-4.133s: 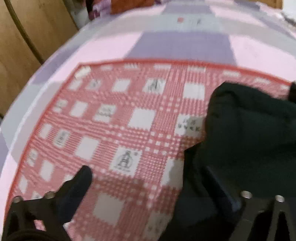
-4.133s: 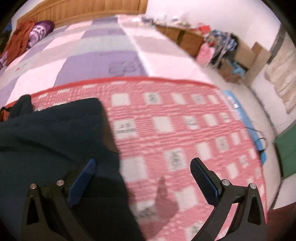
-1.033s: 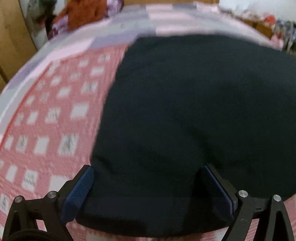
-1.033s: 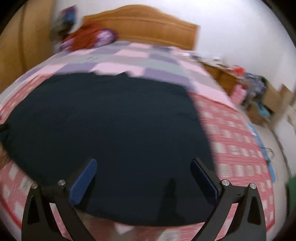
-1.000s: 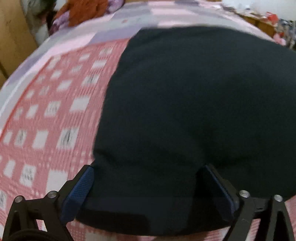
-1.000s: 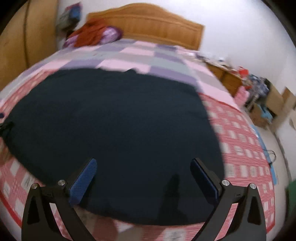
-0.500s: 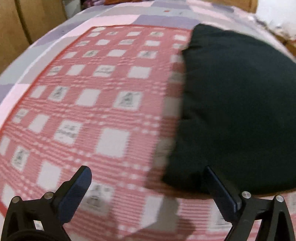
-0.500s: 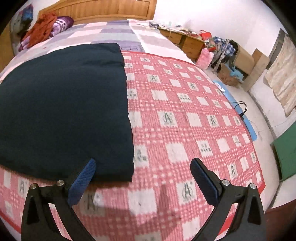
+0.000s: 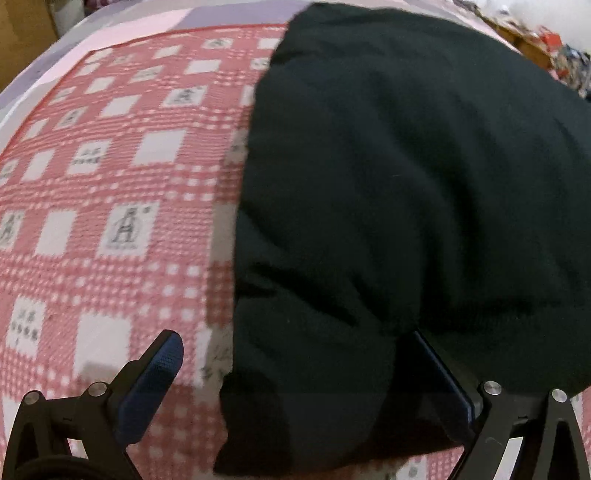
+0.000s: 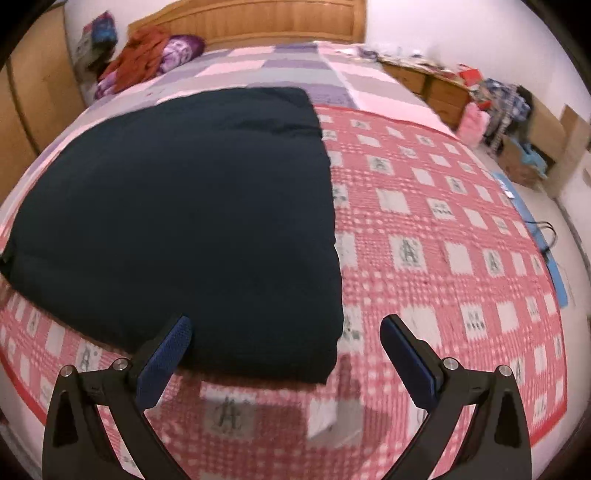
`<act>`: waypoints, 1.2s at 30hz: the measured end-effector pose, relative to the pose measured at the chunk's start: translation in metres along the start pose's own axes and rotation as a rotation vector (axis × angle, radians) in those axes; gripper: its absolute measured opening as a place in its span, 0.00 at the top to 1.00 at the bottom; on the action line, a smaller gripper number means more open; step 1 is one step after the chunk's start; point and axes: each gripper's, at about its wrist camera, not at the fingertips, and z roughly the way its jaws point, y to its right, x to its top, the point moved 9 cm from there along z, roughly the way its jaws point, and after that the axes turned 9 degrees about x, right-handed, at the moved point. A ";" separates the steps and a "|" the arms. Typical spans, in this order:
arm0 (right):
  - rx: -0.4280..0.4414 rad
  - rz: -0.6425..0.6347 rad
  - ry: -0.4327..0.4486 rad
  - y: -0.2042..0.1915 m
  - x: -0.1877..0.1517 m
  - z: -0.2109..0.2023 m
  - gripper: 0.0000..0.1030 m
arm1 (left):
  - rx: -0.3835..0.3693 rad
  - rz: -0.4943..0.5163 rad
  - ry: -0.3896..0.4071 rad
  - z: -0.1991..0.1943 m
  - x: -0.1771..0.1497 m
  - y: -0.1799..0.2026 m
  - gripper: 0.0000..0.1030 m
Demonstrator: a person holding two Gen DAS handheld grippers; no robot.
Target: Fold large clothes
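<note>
Underneath: red checked blanket point(image 10: 443, 258), wooden headboard point(image 10: 258, 18) behind.

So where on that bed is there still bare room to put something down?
The red checked blanket lies bare to the right of the dark garment, out to the bed's edge. The purple patchwork cover beyond is bare too. Crowded: the clothes pile by the headboard.

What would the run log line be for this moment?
left gripper: open, straddling dark garment corner | right gripper: open, empty | garment: folded on red checked blanket
</note>
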 end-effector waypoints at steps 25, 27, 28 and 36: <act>0.275 0.035 -0.067 -0.032 0.034 0.025 0.76 | -0.118 0.017 0.031 -0.046 0.020 0.029 0.86; 0.272 0.024 -0.054 -0.032 0.039 0.016 0.78 | -0.129 0.014 0.036 -0.057 0.026 0.025 0.86; 0.275 0.021 -0.045 -0.034 0.041 0.012 0.78 | -0.134 0.019 0.045 -0.065 0.030 0.025 0.86; 0.336 -0.058 0.070 -0.077 0.081 -0.056 0.79 | -0.154 0.105 0.137 -0.136 0.065 -0.006 0.87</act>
